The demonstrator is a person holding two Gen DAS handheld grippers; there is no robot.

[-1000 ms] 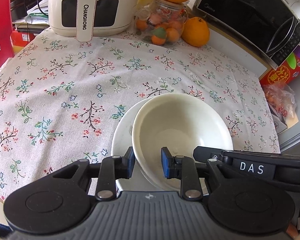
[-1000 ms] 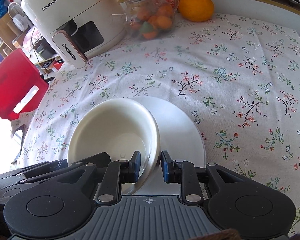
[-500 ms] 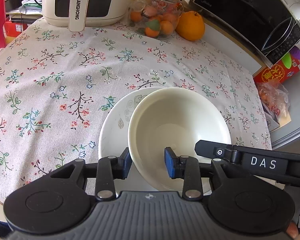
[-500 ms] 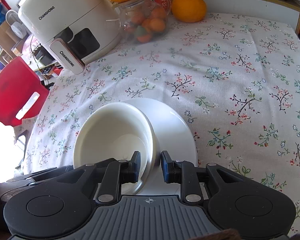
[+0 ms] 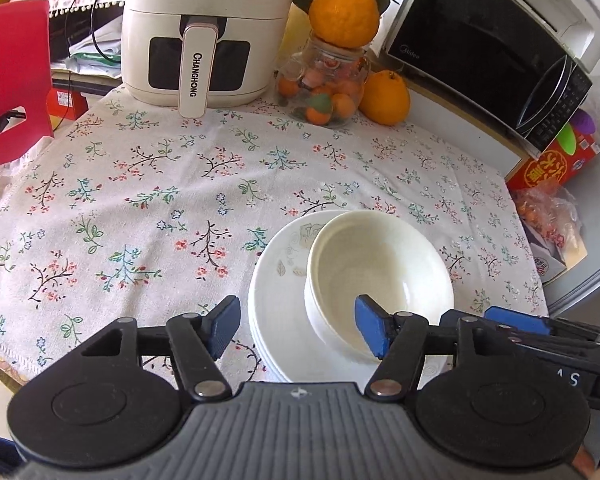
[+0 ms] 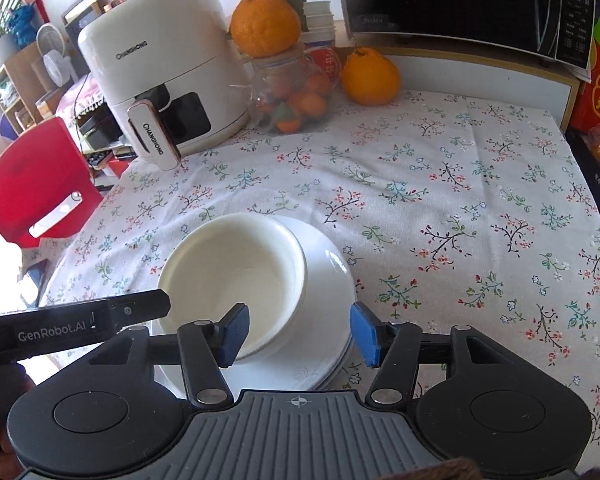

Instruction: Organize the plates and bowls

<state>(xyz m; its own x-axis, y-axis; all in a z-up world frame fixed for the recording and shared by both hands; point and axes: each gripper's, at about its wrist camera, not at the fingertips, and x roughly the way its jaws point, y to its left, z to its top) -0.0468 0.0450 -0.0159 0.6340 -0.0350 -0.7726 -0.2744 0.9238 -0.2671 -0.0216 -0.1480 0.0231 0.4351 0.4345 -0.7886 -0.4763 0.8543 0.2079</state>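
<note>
A white bowl (image 5: 376, 268) sits on a stack of white plates (image 5: 280, 280) on the floral tablecloth, near the front edge. My left gripper (image 5: 298, 330) is open, pulled back in front of the stack, holding nothing. In the right wrist view the bowl (image 6: 236, 276) sits on the plates (image 6: 332, 280), offset to the left. My right gripper (image 6: 300, 334) is open too, its jaws wide apart in front of the stack, empty. The right gripper also shows at the right edge of the left wrist view (image 5: 516, 322).
A white air fryer (image 5: 200, 36), a glass jar of small oranges (image 5: 324, 88) with a large orange on top, and another orange (image 5: 384, 96) stand at the back. A black microwave (image 5: 488, 52) is at the back right. A red chair (image 5: 12, 76) is at the left.
Both grippers have opened and let go of the bowl's rim, then drawn back. The bowl now rests on the plate stack.
</note>
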